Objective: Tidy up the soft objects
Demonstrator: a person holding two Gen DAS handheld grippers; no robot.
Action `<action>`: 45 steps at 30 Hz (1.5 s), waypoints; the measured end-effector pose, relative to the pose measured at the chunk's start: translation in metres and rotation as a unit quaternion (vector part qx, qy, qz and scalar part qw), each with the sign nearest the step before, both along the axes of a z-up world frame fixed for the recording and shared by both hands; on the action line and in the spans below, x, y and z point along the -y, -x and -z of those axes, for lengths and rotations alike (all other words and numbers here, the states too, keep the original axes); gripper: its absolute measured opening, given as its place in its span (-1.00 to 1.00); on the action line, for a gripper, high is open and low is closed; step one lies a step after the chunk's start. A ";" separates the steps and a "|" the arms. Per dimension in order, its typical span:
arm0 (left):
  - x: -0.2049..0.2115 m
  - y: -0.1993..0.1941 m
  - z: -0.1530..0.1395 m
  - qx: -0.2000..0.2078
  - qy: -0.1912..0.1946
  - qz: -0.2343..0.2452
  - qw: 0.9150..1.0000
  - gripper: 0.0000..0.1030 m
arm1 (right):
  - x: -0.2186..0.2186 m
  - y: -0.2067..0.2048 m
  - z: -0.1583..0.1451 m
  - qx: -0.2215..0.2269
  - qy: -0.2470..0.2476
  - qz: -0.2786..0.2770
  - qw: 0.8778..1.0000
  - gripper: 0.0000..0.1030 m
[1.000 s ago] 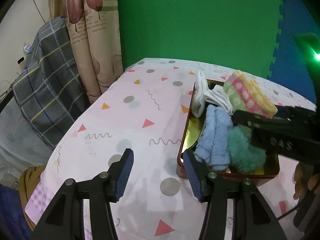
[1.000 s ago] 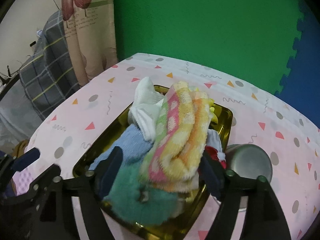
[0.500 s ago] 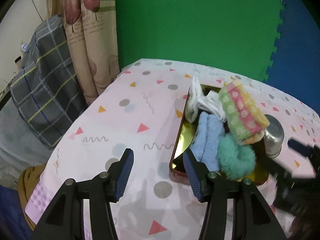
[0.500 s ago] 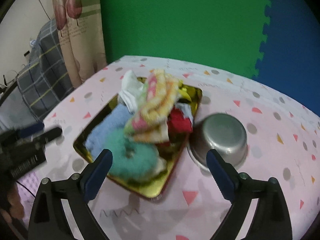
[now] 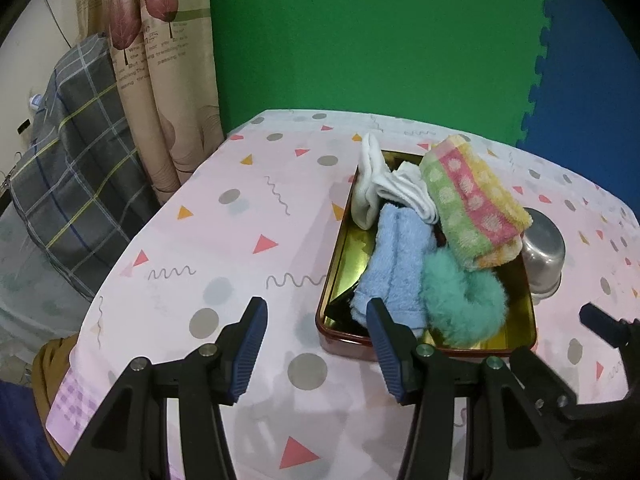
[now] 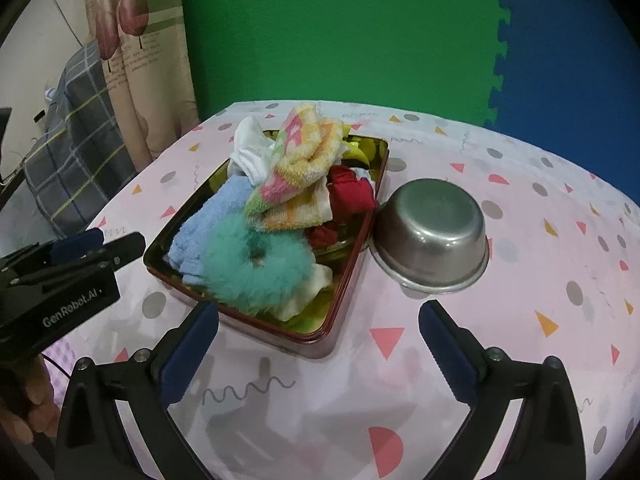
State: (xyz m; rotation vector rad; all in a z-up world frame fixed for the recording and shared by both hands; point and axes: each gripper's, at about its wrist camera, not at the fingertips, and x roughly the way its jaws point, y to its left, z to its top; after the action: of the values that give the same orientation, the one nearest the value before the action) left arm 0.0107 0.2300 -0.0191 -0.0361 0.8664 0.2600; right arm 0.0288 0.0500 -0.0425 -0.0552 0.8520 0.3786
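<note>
Nearest the right wrist camera, the right tongs (image 6: 318, 344) hung above bare table (image 6: 520, 216) just short of the tray's (image 6: 320, 334) near corner; their jaws were opening wide, with nothing between them. The tray lay directly ahead of these tongs and a little to the left, its long axis running from near right to far left. At the left edge of that view, the left tongs (image 5: 316, 350) stood beside the tray's near-left end. From the left wrist camera their jaws stood open and empty, the right finger (image 5: 384, 350) overlapping the tray's near rim in view; contact could not be confirmed. Both tongs were judged near the tray, the right more squarely in front of it.

The soft items were all piled in the tray. Nearest lay a fluffy teal ring (image 6: 256, 264), with a folded light-blue cloth (image 6: 200, 224) to its left. Over the middle rested a rolled striped towel (image 6: 300, 176) in pink, yellow and green, tilted across the heap. Red fabric (image 6: 352, 192) showed to its right, and white socks (image 6: 252, 152) draped over the far-left rim. An upturned steel bowl (image 6: 432, 232) stood just right of the tray, appearing to touch it.
</note>
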 end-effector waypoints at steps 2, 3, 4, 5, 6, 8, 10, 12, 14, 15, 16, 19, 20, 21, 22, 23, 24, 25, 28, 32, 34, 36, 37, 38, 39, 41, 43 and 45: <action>0.001 0.000 0.000 0.001 -0.002 0.000 1.000 0.03 | 0.000 0.001 0.003 -0.004 0.002 0.001 1.000 0.93; 0.001 0.000 0.000 0.001 -0.003 0.001 1.000 0.03 | 0.000 0.001 0.004 -0.007 0.003 0.001 1.000 0.93; 0.001 0.000 0.000 0.000 -0.002 0.002 1.000 0.03 | 0.001 0.001 0.006 -0.010 0.002 0.001 1.000 0.93; 0.001 0.000 0.001 0.001 0.000 0.002 1.000 0.03 | 0.001 0.000 0.008 -0.015 0.001 0.001 1.000 0.93; 0.001 0.000 0.001 0.001 0.000 0.002 1.000 0.03 | 0.002 0.001 0.010 -0.018 0.001 0.000 1.000 0.94; 0.001 0.000 0.001 0.000 0.000 0.003 1.000 0.03 | 0.002 0.001 0.013 -0.025 0.003 0.001 1.000 0.93; 0.001 0.000 0.001 -0.001 0.002 0.003 1.000 0.03 | 0.002 0.002 0.015 -0.027 0.004 0.001 1.000 0.93; 0.002 0.000 0.002 -0.001 0.002 0.003 1.000 0.03 | 0.002 0.003 0.015 -0.026 0.005 0.001 1.000 0.93; 0.002 0.000 0.002 -0.001 0.001 0.003 1.000 0.03 | 0.000 0.004 0.014 -0.024 0.008 0.002 1.000 0.93; 0.002 0.000 0.001 -0.001 0.001 0.004 1.000 0.03 | 0.000 0.004 0.014 -0.023 0.009 0.001 1.000 0.93; 0.003 0.000 0.002 -0.001 0.001 0.003 1.000 0.03 | 0.000 0.004 0.014 -0.023 0.009 0.001 1.000 0.93; 0.004 0.000 0.001 0.000 0.002 0.006 1.000 0.03 | -0.001 0.005 0.013 -0.022 0.011 0.000 1.000 0.93; 0.005 0.001 0.001 0.001 0.001 0.006 1.000 0.03 | -0.001 0.005 0.013 -0.022 0.011 0.000 1.000 0.93; 0.005 0.001 0.001 0.001 0.003 0.007 1.000 0.03 | -0.001 0.006 0.012 -0.020 0.013 0.000 1.000 0.93; 0.005 0.002 0.000 0.001 0.003 0.007 1.000 0.03 | -0.001 0.006 0.012 -0.019 0.014 0.000 1.000 0.93; 0.006 0.003 0.000 0.002 0.003 0.007 1.000 0.03 | -0.001 0.007 0.011 -0.017 0.016 0.001 1.000 0.93; 0.006 0.003 -0.001 0.002 0.003 0.007 1.000 0.03 | -0.001 0.007 0.010 -0.014 0.018 0.002 1.000 0.93; 0.007 0.003 -0.001 0.003 0.003 0.007 1.000 0.03 | -0.001 0.008 0.010 -0.012 0.020 0.003 1.000 0.93; 0.007 0.003 -0.002 0.004 0.003 0.009 1.000 0.03 | 0.000 0.008 0.008 -0.010 0.023 0.004 1.000 0.93; 0.008 0.004 -0.001 0.003 0.003 0.008 1.000 0.03 | -0.001 0.009 0.007 -0.007 0.027 0.001 1.000 0.93; 0.008 0.004 -0.002 0.003 0.002 0.008 1.000 0.03 | -0.001 0.009 0.007 -0.004 0.029 0.001 1.000 0.93; 0.009 0.004 -0.002 0.003 0.002 0.009 1.000 0.03 | -0.001 0.009 0.006 -0.004 0.028 0.000 1.000 0.93; 0.009 0.004 -0.001 0.002 0.002 0.009 1.000 0.03 | -0.001 0.009 0.006 -0.002 0.029 0.000 1.000 0.93; 0.009 0.004 -0.001 0.002 0.002 0.009 1.000 0.03 | -0.001 0.009 0.006 -0.002 0.030 -0.001 1.000 0.93; 0.009 0.004 -0.001 0.001 0.004 0.010 1.000 0.03 | -0.001 0.008 0.006 -0.004 0.029 -0.001 1.000 0.93; 0.008 0.004 -0.001 0.002 0.003 0.010 1.000 0.03 | -0.001 0.008 0.006 -0.004 0.028 -0.001 1.000 0.93; 0.008 0.004 -0.001 0.001 0.004 0.010 1.000 0.03 | -0.001 0.008 0.007 -0.004 0.030 -0.002 1.000 0.93; 0.009 0.004 -0.001 0.001 0.004 0.010 1.000 0.03 | -0.002 0.008 0.007 -0.004 0.030 -0.002 1.000 0.93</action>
State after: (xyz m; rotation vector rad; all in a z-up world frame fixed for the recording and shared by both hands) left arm 0.0071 0.2215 -0.0184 -0.0349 0.8655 0.2384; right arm 0.0209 0.0517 -0.0496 -0.1099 0.8710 0.3568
